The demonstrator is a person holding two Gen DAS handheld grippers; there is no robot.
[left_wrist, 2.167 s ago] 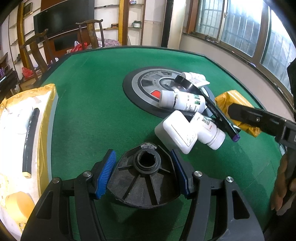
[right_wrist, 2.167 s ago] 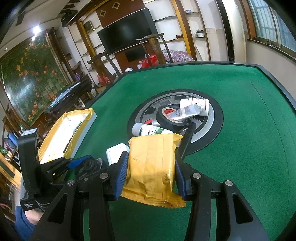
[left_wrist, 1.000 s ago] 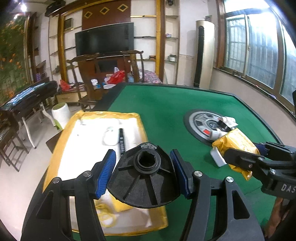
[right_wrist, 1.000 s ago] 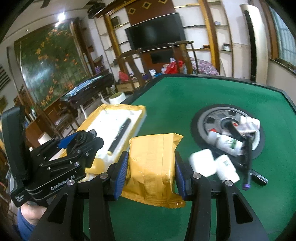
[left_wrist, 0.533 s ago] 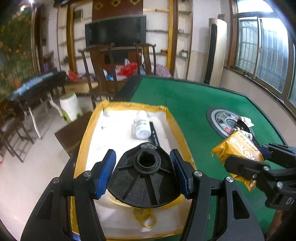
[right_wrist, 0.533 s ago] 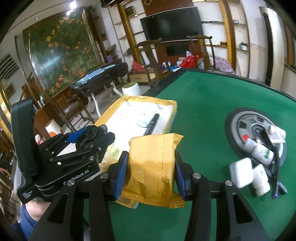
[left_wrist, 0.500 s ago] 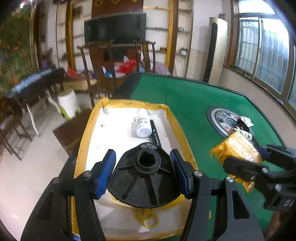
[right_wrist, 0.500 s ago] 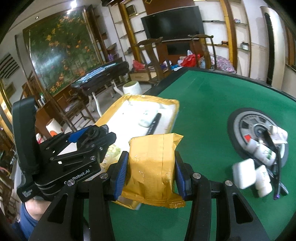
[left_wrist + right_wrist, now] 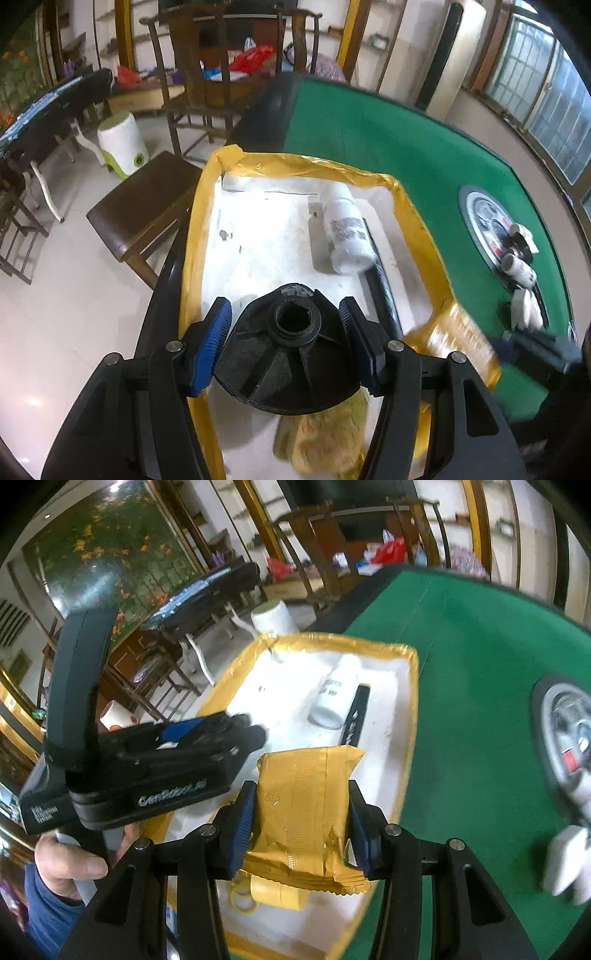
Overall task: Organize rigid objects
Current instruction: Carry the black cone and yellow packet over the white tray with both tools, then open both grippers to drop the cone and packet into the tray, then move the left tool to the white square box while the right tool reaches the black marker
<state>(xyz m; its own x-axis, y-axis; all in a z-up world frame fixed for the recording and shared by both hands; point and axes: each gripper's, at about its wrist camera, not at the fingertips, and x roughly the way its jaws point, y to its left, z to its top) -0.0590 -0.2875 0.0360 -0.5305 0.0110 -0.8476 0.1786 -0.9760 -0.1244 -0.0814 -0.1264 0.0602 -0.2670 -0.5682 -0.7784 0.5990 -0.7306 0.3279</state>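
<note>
Both grippers are loaded and I'm over the tray (image 9: 413,206) now. My left gripper (image 9: 290,341) pinches the black hub (image 9: 291,362), blue pads (image 9: 214,343) tight on its sides, hanging above the tray's near end. My right gripper (image 9: 301,821) is squeezed on the gold packet (image 9: 306,805), which sits upright between the pads over the tray's near right edge. From the left wrist view that packet (image 9: 458,339) is a blur at the tray's right rim. Inside on the white liner I see a white bottle (image 9: 345,236) lying down, a black marker (image 9: 380,291) just beside it, and a yellow tape roll (image 9: 275,891) under the packet. Off right on the green table (image 9: 388,140), more bottles (image 9: 519,269) sit on the round centre disc (image 9: 480,218).
</note>
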